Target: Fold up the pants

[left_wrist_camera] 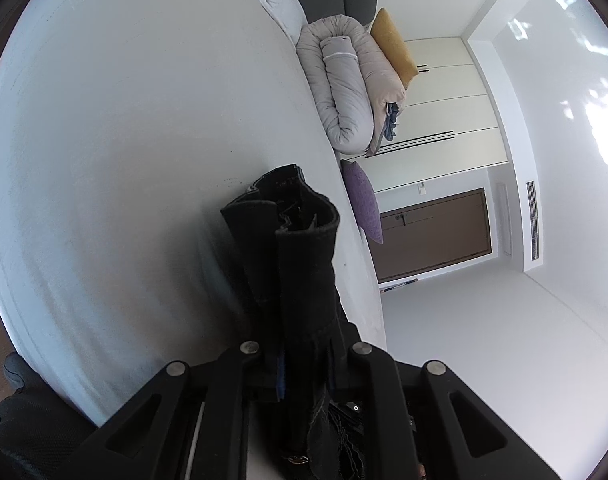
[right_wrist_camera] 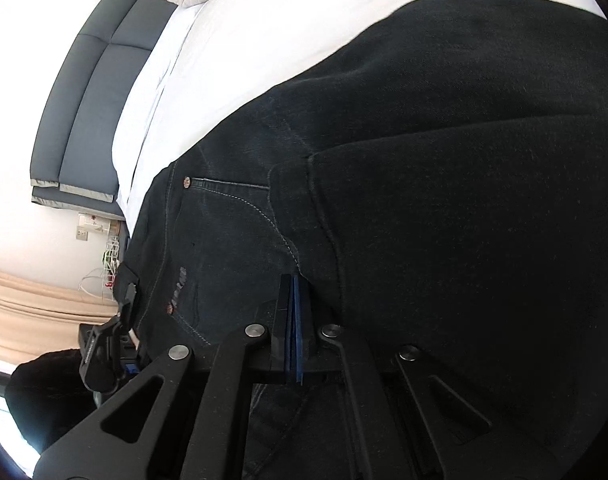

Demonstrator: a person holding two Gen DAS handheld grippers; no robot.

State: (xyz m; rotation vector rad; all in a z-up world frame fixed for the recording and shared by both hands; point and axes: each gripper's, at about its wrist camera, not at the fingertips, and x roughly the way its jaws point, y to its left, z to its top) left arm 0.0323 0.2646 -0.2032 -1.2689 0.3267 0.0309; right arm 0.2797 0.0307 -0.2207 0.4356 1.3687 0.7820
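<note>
Black denim pants (right_wrist_camera: 240, 240) lie on a white bed sheet (right_wrist_camera: 244, 40), a folded layer (right_wrist_camera: 464, 200) draped over the pocket area. My right gripper (right_wrist_camera: 294, 292) is shut, its blue pads pressed flat together with no cloth visible between them, and its tips rest against the denim by the curved pocket seam. My left gripper (left_wrist_camera: 304, 360) is shut on a bunched strip of the pants (left_wrist_camera: 300, 264), which rises from between its fingers over the sheet (left_wrist_camera: 124, 140). The fingertips themselves are hidden by the cloth. The left gripper (right_wrist_camera: 120, 320) also shows at the pants' left edge in the right wrist view.
A rolled grey duvet (left_wrist_camera: 344, 92), a yellow pillow (left_wrist_camera: 392, 44) and a purple pillow (left_wrist_camera: 364, 200) lie along the bed's far edge. A dark blue headboard (right_wrist_camera: 88, 112) borders the bed. White wardrobes (left_wrist_camera: 444, 100) and a brown door (left_wrist_camera: 436, 232) stand beyond. A gloved hand (left_wrist_camera: 20, 420) is at lower left.
</note>
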